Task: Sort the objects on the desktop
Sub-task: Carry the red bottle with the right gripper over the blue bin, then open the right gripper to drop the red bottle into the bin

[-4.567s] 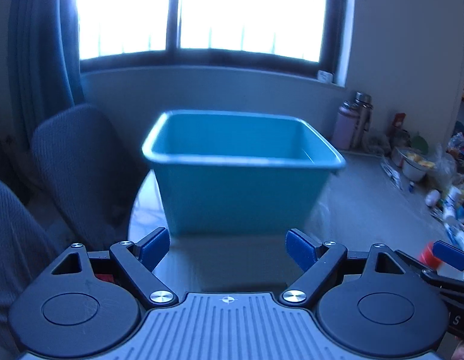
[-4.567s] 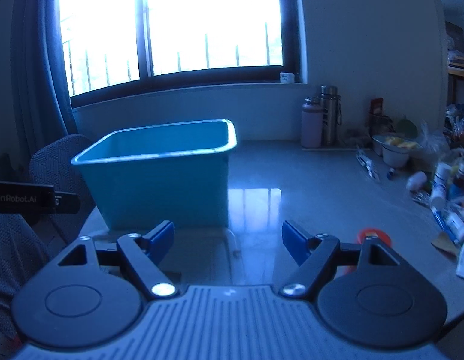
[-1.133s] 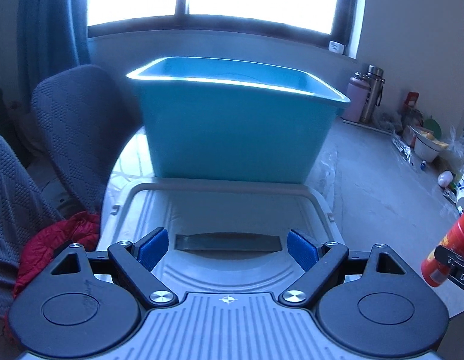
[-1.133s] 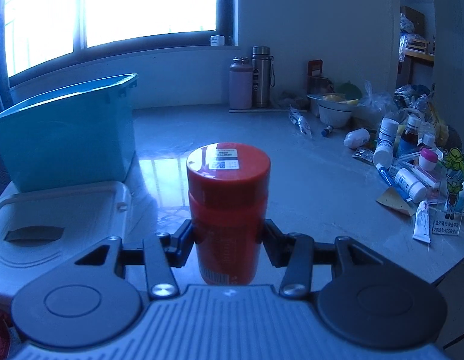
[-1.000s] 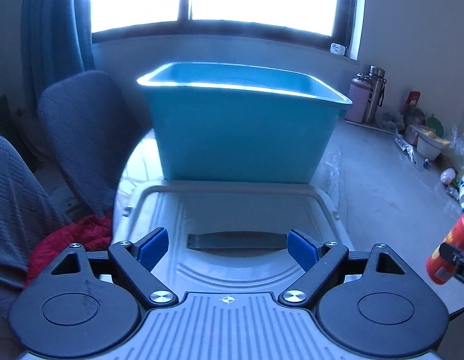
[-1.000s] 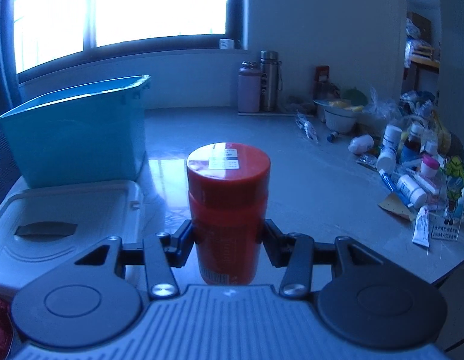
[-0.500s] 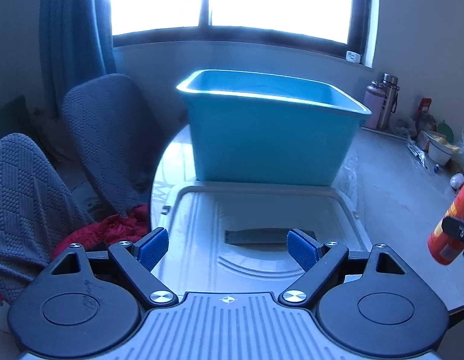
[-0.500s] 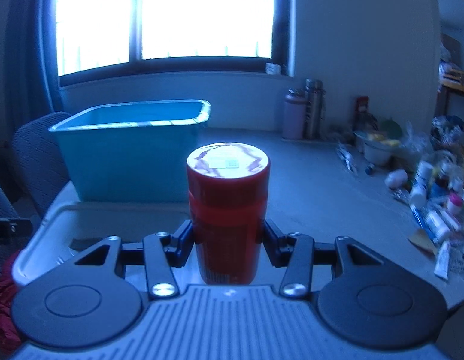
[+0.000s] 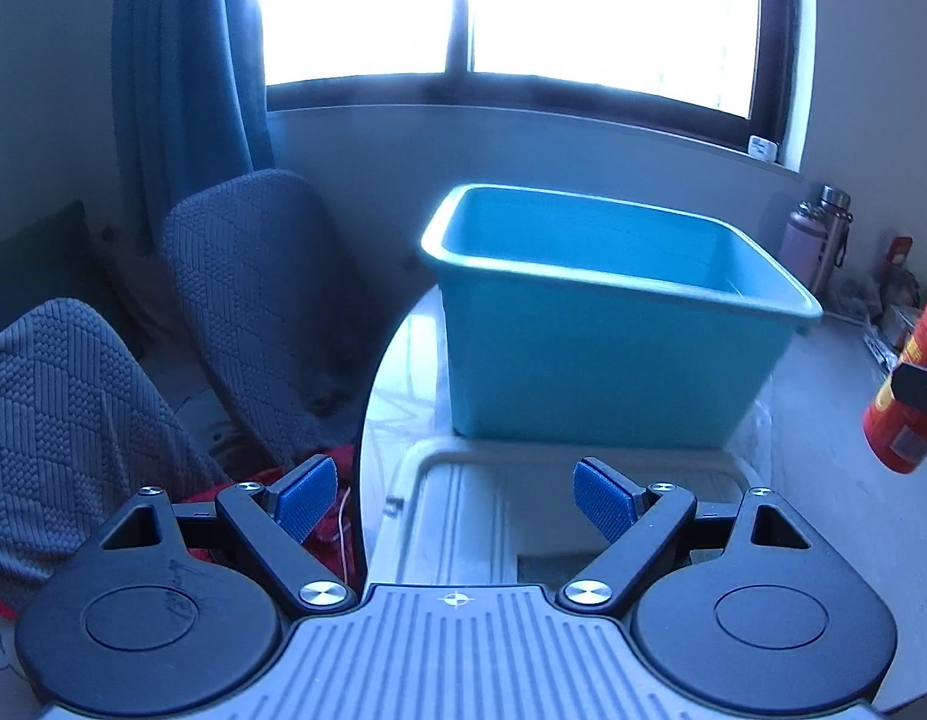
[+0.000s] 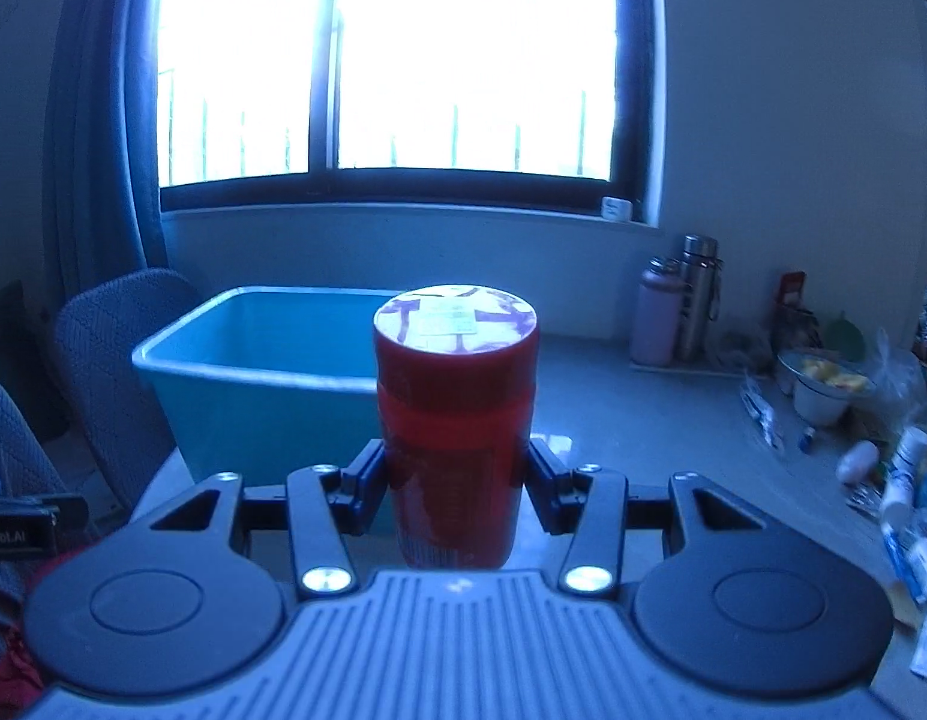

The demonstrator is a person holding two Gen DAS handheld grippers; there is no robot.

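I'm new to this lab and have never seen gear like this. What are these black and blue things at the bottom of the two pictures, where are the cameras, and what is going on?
There is no robot here: a person holds a two-finger gripper in each hand, and a wide-angle camera on each one looks forward along its fingers. The black arms at the bottom of each picture are that gripper's own linkage.

In the left wrist view, the left gripper is open and empty, its blue pads apart over a pale lid lying before the teal bin.

In the right wrist view, the right gripper is shut on a red canister, held upright, with the bin behind it. Bottles and tubes clutter the table at the right. Two flasks stand near the window.
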